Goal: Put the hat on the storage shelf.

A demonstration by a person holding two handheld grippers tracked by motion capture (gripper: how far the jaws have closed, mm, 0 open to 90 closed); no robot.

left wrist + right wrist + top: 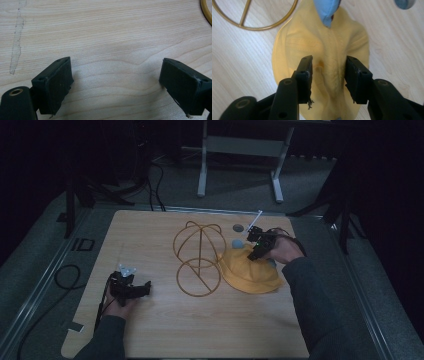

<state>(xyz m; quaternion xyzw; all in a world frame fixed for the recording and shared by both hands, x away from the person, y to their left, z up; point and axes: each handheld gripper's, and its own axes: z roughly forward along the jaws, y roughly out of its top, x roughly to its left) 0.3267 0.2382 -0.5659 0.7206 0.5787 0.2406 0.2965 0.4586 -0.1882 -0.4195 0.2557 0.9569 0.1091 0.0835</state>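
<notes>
Black jaws of the right gripper point(328, 80) are straddling a raised fold of the yellow hat point(322, 62), part-open, gripping nothing yet. Lying beside the wire hat stand point(197, 257), its thin cloth may be slipping free if pinched shallowly. The left gripper point(117, 82) is hovering wide open, empty.
</notes>
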